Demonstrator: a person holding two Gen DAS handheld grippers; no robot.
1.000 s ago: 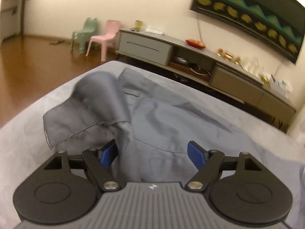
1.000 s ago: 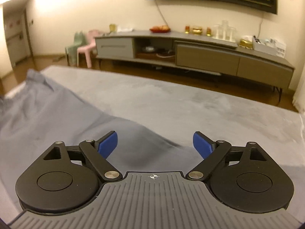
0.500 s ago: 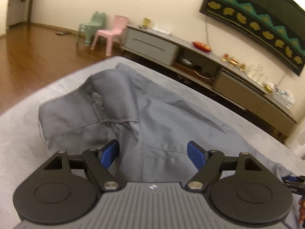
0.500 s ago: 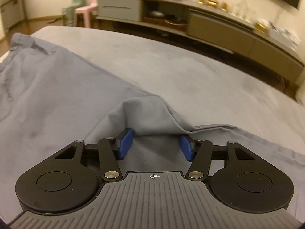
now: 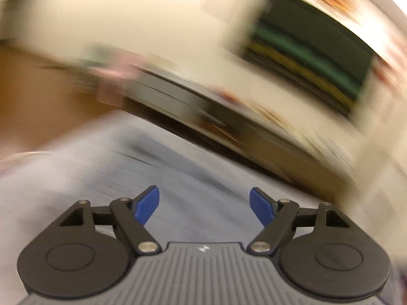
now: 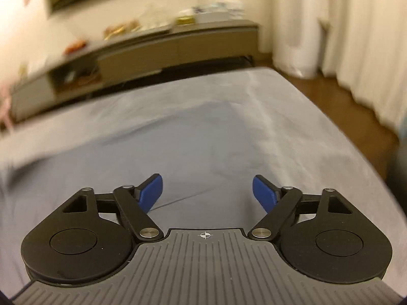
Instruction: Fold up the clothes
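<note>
So the left wrist view was basically one big smear, but we could still make out the left tongs (image 5: 204,206) standing wide apart with nothing between the blue pads, hanging over the grey-blue shirt (image 5: 162,178) that filled the lower middle of the frame. Behind it, the long low cabinet (image 5: 229,117) ran diagonally across the middle, with a dark wall hanging (image 5: 313,50) at the upper right (green and yellow bands, too blurred for more).

The right wrist view was sharper. Our right tongs (image 6: 207,192) had their jaws opening, and no cloth sat between the pads; the shirt (image 6: 193,137) lay flat under and ahead of them, across the lower and middle left of the frame, on the paler grey table (image 6: 292,117). A dark seam line showed in the fabric just beside the left pad. Pale curtains (image 6: 368,38) hung at the upper right, with brown floor (image 6: 338,94) beneath them.
</note>
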